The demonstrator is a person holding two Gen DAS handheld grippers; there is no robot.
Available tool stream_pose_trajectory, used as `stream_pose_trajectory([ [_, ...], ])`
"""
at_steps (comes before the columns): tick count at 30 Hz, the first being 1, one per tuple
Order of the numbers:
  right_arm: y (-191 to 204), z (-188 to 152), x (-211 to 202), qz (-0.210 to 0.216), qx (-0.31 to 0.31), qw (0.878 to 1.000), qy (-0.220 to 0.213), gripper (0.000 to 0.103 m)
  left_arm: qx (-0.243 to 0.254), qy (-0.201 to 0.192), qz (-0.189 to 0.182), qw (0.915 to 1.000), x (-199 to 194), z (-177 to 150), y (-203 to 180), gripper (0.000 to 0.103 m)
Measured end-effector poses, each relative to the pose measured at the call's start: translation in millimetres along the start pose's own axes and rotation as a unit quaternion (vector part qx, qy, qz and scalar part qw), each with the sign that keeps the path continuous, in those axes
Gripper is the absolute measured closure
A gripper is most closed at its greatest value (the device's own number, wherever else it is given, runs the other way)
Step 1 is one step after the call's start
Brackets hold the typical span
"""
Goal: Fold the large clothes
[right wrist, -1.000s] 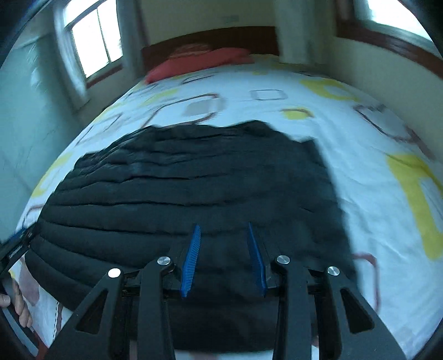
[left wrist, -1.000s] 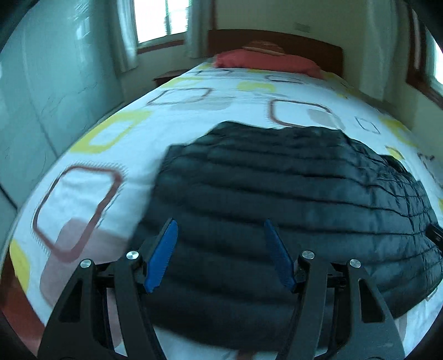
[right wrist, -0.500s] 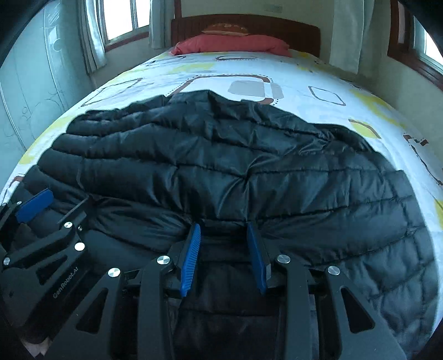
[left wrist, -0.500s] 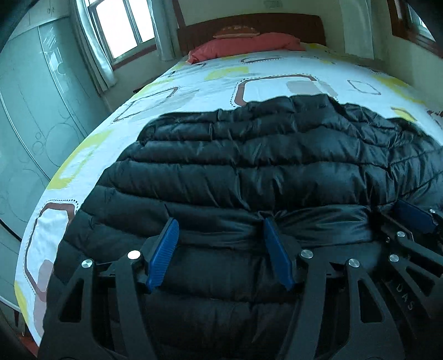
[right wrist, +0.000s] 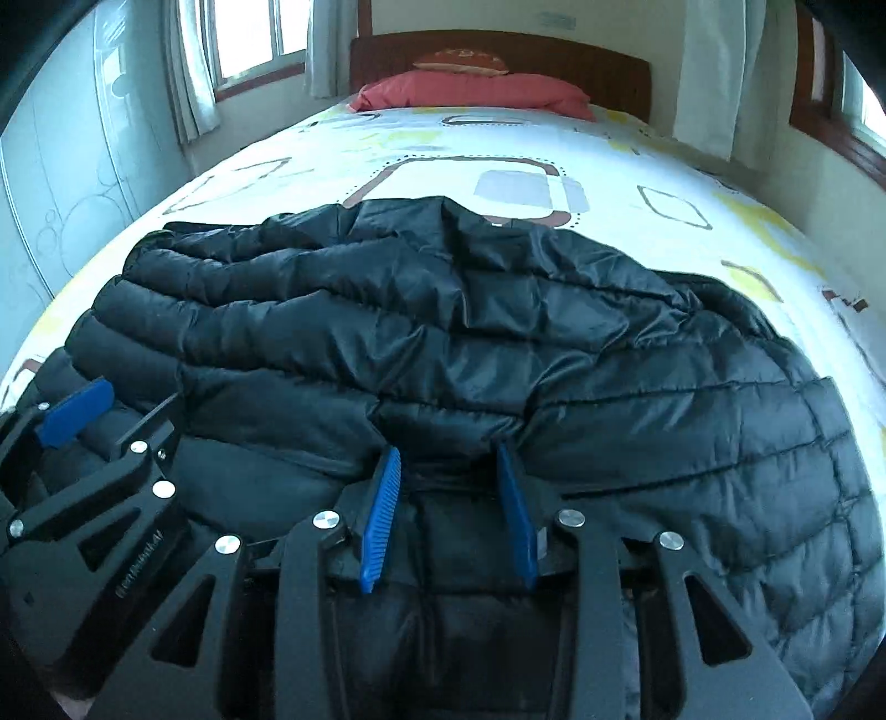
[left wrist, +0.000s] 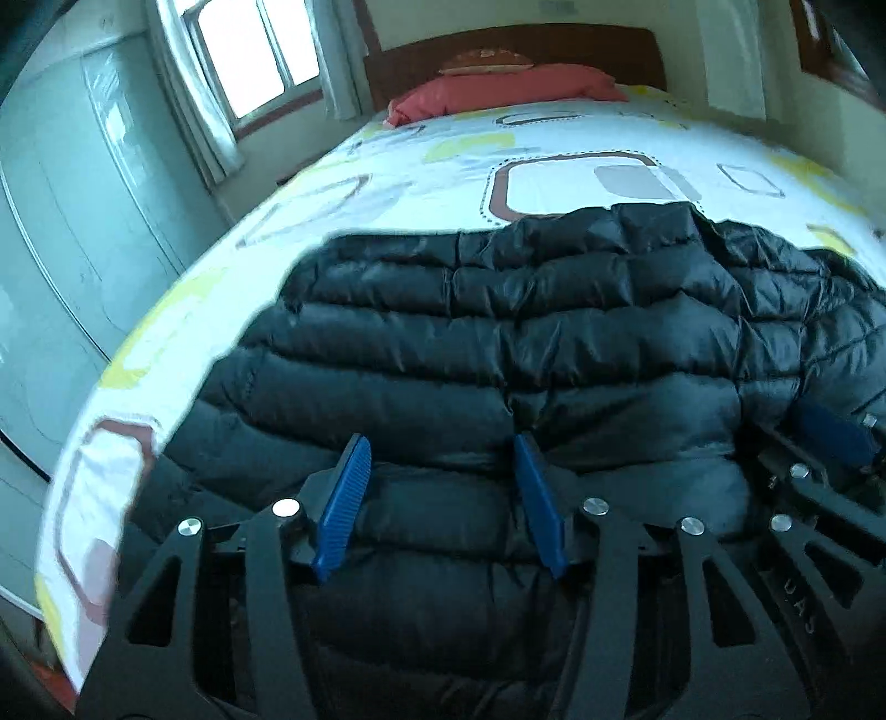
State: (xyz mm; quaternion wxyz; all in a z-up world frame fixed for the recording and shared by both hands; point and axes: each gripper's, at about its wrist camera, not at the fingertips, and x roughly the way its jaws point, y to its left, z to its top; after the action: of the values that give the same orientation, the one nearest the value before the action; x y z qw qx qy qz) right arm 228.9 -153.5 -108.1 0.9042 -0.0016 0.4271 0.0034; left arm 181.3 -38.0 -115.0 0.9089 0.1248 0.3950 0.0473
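Note:
A black quilted puffer jacket point(left wrist: 554, 332) point(right wrist: 443, 332) lies spread across the patterned bed. My left gripper point(left wrist: 437, 440) is over its near edge; a puffed band of fabric sits between the blue pads, creases run from the right pad, and the jaws are closing. My right gripper point(right wrist: 446, 451) is shut on a bunched fold of the same edge, with wrinkles fanning out from its pads. The two grippers sit side by side: the right gripper's pad point(left wrist: 830, 432) shows at the left wrist view's right edge, and the left gripper's pad point(right wrist: 75, 412) at the right wrist view's left edge.
The bed sheet point(left wrist: 554, 183) stretches beyond the jacket to a red pillow point(left wrist: 498, 91) and a wooden headboard point(right wrist: 498, 55). A pale wardrobe point(left wrist: 55, 221) stands along the left side. Curtained windows point(right wrist: 249, 39) flank the headboard.
Both grippers swung from the jacket's outer sides to its middle and now sit close together. The near edge has bunched up between the pads. The left jaws have narrowed.

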Motion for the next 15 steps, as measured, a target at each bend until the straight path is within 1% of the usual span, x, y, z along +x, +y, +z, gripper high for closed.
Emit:
stream_pose_trajectory([
  [2,-2,-2,-20,0.001,0.001,1.0,-0.016,0.065,-0.003,-0.012,0.003,0.9999,-10,-3,3,0.054],
  [4,-3,-8,-29,-0.018,-0.002,0.999,-0.029,0.065,-0.014,-0.016,0.006,0.9997,-14,-8,12,0.053],
  [5,-3,-14,-26,-0.022,-0.004,1.0,-0.02,0.065,-0.017,-0.016,0.007,0.9997,-14,-10,14,0.052],
  [6,-4,-18,-17,-0.017,-0.004,1.0,-0.004,0.065,-0.02,-0.015,0.005,0.9997,-11,-12,16,0.051],
  [7,-4,-23,-9,-0.012,-0.002,1.0,0.003,0.065,-0.022,-0.011,0.001,0.9997,-6,-15,17,0.051],
  [8,-3,-28,-6,-0.015,-0.006,1.0,-0.009,0.065,-0.025,-0.01,0.0,0.9996,-3,-15,17,0.051],
  [12,2,-29,-3,-0.033,-0.021,0.999,-0.019,0.065,-0.02,-0.01,0.006,0.9997,-2,-13,13,0.051],
  [15,2,-32,-5,-0.03,-0.017,0.999,-0.024,0.065,-0.034,-0.007,-0.012,0.9993,-5,-14,20,0.051],
])
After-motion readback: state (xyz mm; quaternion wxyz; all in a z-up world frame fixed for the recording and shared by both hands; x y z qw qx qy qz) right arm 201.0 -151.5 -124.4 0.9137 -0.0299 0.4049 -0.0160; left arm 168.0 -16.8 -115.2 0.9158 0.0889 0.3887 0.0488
